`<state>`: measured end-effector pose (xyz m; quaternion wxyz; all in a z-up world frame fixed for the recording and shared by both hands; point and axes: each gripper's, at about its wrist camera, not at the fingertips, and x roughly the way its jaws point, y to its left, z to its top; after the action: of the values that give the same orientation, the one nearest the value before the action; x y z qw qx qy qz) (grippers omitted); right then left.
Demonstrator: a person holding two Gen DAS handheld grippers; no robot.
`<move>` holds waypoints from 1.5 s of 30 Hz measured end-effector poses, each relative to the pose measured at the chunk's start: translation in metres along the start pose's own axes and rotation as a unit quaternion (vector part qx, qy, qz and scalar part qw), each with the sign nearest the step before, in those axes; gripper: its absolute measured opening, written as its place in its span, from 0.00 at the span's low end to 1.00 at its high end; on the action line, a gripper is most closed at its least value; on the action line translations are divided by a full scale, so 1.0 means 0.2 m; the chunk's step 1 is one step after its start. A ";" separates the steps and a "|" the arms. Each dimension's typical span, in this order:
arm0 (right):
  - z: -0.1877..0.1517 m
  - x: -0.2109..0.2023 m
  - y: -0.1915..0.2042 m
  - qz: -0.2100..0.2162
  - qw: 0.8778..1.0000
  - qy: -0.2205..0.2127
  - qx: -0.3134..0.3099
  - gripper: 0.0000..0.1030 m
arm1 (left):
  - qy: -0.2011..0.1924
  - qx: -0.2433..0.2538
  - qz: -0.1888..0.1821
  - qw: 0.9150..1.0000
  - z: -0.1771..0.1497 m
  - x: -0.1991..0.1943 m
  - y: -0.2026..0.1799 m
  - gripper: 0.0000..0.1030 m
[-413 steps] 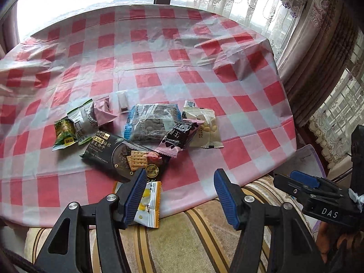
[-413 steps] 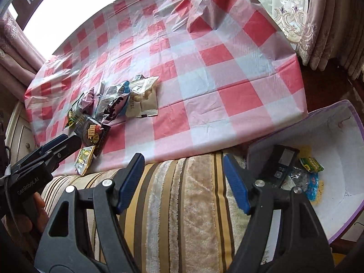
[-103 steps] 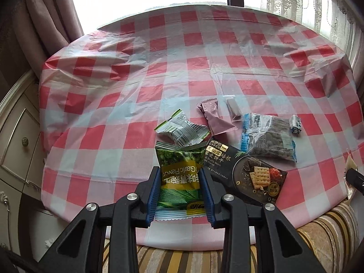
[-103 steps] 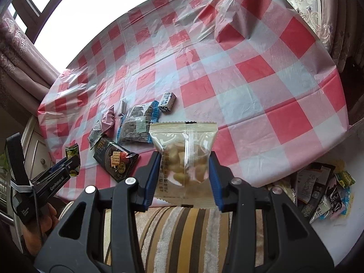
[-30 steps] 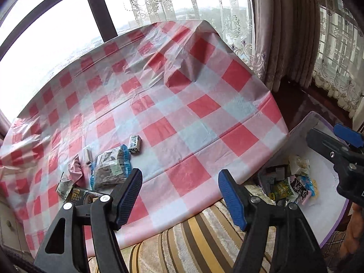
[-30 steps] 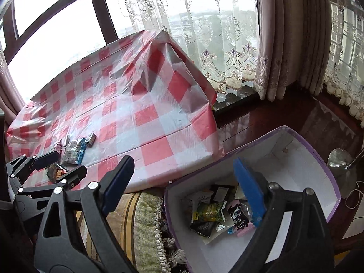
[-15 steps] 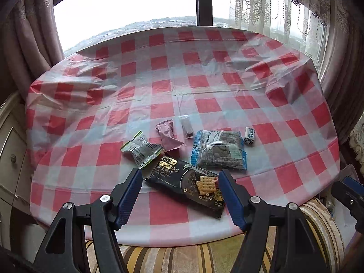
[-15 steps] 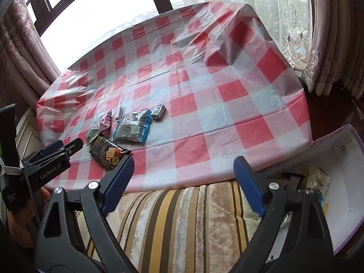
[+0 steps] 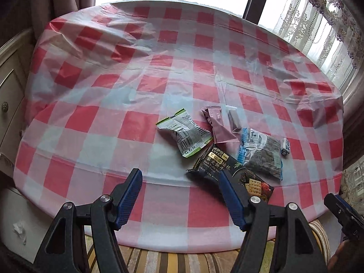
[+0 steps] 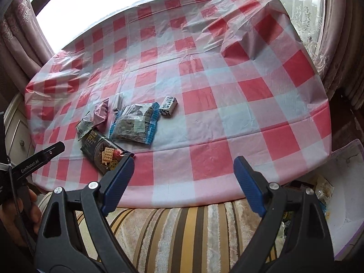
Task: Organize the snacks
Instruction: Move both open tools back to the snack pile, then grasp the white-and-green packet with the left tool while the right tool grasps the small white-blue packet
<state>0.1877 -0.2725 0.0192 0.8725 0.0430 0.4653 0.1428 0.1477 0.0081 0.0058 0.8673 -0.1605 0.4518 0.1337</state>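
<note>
Table point(image 9: 91, 136) back in view, green packet gone

The left gripper point(image 9: 180, 183), blue-padded jaws apart and empty, hangs over the red-and-white checked plastic tablecloth point(image 9: 127, 95). Just beyond its right pad lies a black cracker packet point(image 9: 211, 162). Past that packet lie a silver-green wrapper point(image 9: 184, 133), a pink wrapper point(image 9: 217, 125) and a blue-edged clear bag point(image 9: 261, 153).
</note>
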 end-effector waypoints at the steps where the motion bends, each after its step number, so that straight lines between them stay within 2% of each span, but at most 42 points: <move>1: 0.01 0.02 0.01 -0.002 1.000 0.001 0.002 0.88 | 0.004 -0.004 -0.002 1.000 0.01 0.02 0.01 0.68; 10: 0.10 0.15 0.03 -0.024 0.999 0.010 0.019 0.88 | 0.031 -0.041 -0.027 0.998 0.11 0.19 0.05 0.68; 17: 0.21 0.28 0.08 -0.040 0.999 0.003 0.025 0.88 | 0.034 -0.074 -0.010 0.997 0.22 0.32 0.08 0.68; 21: 0.28 0.36 0.11 -0.051 0.998 -0.003 0.023 0.87 | 0.044 -0.074 -0.002 0.996 0.25 0.39 0.06 0.68; 24: 0.33 0.43 0.11 -0.059 0.998 -0.004 0.025 0.87 | 0.045 -0.056 0.006 0.997 0.25 0.43 0.03 0.68; 28: 0.36 0.53 0.11 -0.078 0.996 0.014 0.030 0.72 | 0.037 -0.025 0.031 0.999 0.24 0.44 0.00 0.65; 30: 0.36 0.57 0.10 -0.080 0.996 0.025 0.035 0.67 | 0.033 -0.016 0.042 0.998 0.24 0.44 -0.01 0.59; 32: 0.35 0.58 0.09 -0.078 0.996 0.030 0.036 0.62 | 0.028 -0.013 0.050 0.998 0.24 0.44 0.00 0.46; 34: 0.36 0.59 0.09 -0.074 0.996 0.029 0.036 0.61 | 0.024 -0.012 0.050 0.998 0.25 0.45 0.01 0.42; 36: 0.36 0.59 0.11 -0.067 0.997 0.029 0.030 0.56 | 0.022 -0.011 0.050 0.998 0.25 0.44 0.01 0.37; 41: 0.35 0.58 0.14 -0.055 0.998 0.026 0.014 0.37 | 0.019 -0.011 0.040 0.999 0.23 0.43 0.01 0.36; 45: 0.35 0.59 0.13 -0.051 0.998 0.029 0.018 0.37 | 0.019 -0.015 0.031 0.999 0.22 0.42 0.02 0.35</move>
<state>0.3016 -0.2098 -0.0303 0.8637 0.0304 0.4947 0.0912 0.2253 0.0373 -0.0407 0.8516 -0.1618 0.4708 0.1640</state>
